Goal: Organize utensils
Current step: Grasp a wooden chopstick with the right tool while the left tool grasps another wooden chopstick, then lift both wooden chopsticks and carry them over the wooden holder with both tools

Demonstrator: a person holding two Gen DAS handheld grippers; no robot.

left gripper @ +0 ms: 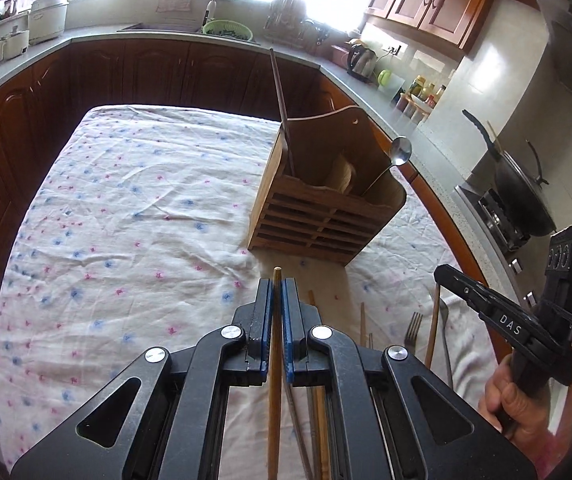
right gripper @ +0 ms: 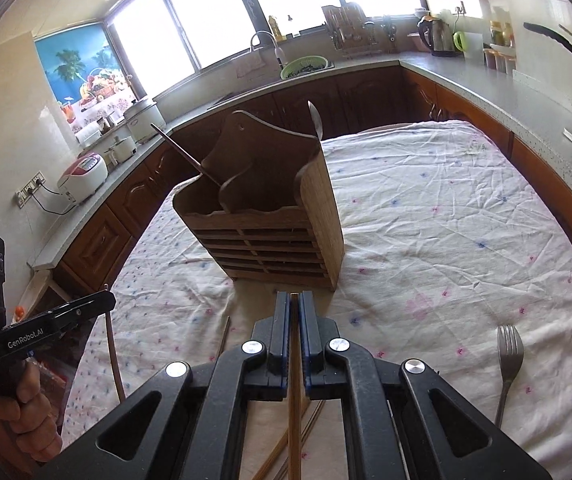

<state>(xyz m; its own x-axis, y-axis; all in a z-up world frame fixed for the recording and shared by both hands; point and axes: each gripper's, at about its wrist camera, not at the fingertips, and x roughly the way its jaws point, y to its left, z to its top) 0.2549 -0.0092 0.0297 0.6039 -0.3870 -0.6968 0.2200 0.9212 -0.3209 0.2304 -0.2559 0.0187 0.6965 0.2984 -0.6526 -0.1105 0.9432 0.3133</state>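
My left hand-held gripper (left gripper: 277,300) is pinching a wooden chopstick (left gripper: 274,360); my right hand-held gripper (right gripper: 294,312) pinches another chopstick (right gripper: 294,380). The wooden holder (left gripper: 322,204) stands mid-table, the fork (right gripper: 508,364) near the table's near edge.

Utensil holder (right gripper: 262,216) stands on the table (right gripper: 446,216); spoon (left gripper: 400,151) inside it; fork (right gripper: 509,356) lies right; chopsticks (right gripper: 222,338), apparently, in front.

Floral cloth (left gripper: 134,208) covers table, creased; grey counter (right gripper: 482,92) wraps around — green colander (right gripper: 306,68) by faucet (right gripper: 264,42), steel kettle (right gripper: 436,38) at corner; rice cooker (right gripper: 84,178) plugged in; black wok (left gripper: 522,192) on stove.
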